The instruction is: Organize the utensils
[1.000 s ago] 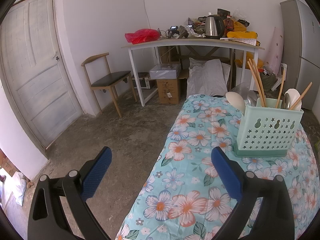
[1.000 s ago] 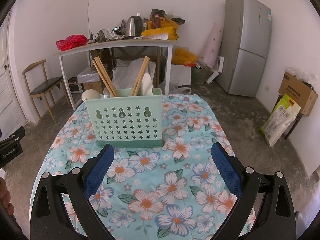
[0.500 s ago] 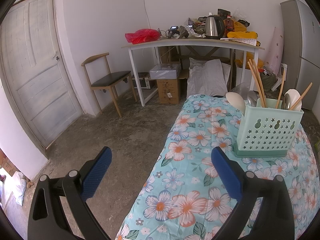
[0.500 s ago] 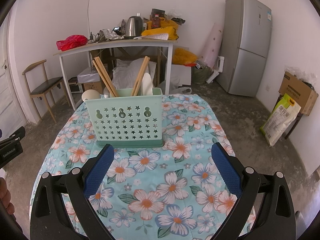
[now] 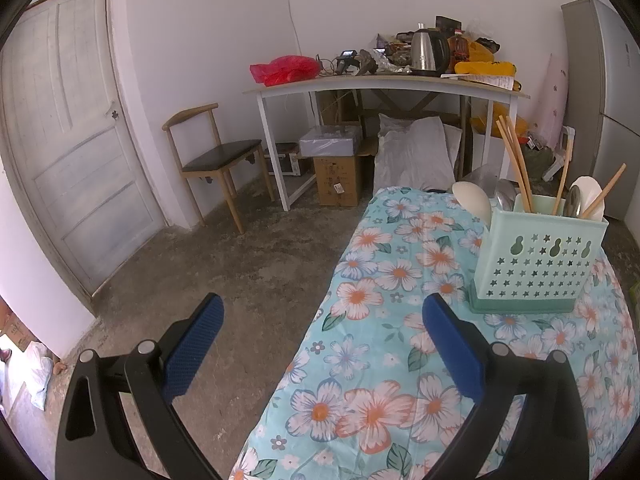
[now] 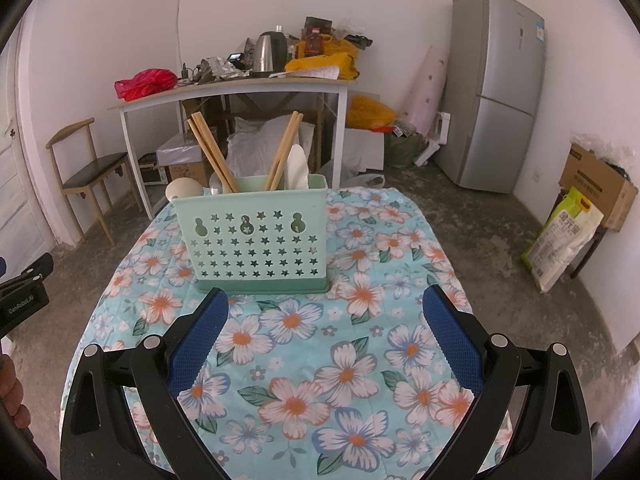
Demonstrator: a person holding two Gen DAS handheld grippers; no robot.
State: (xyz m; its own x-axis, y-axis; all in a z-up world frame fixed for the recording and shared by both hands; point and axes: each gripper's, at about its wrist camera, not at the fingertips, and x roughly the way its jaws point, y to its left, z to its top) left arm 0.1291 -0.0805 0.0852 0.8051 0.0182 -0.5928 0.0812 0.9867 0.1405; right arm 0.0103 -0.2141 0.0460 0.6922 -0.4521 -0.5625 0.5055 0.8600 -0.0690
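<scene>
Left wrist view, left to right: left hand-held gripper (image 5: 320, 320), blue-padded jaws spread wide, nothing between them, poised over the near-left edge of the counter with floral turquoise cloth (image 5: 360, 360). Mint-green perforated plastic utensil caddy (image 5: 536, 264), upright at far right of the cloth. Contents, left to right: white ceramic spoon (image 5: 472, 200) leaning at its outer left; pair of wooden chopsticks (image 5: 516, 164) at the left end; a metal spoon bowl (image 5: 575, 201) and white spoon (image 5: 588, 196) with further chopsticks at the right end. Which compartment each occupies cannot be told.

Right wrist view, left to right: caddy (image 6: 252, 236) centred, well ahead of the right hand-held gripper (image 6: 324, 320); jaws likewise fully apart and empty.

Step in hand, by judgement: no loose utensils show on the cloth, so sorting is either finished or about to proceed within the caddy. Next move would likely call for the right hand-held gripper to advance and close on one stem, perhaps the stray right-end chopsticks.
</scene>
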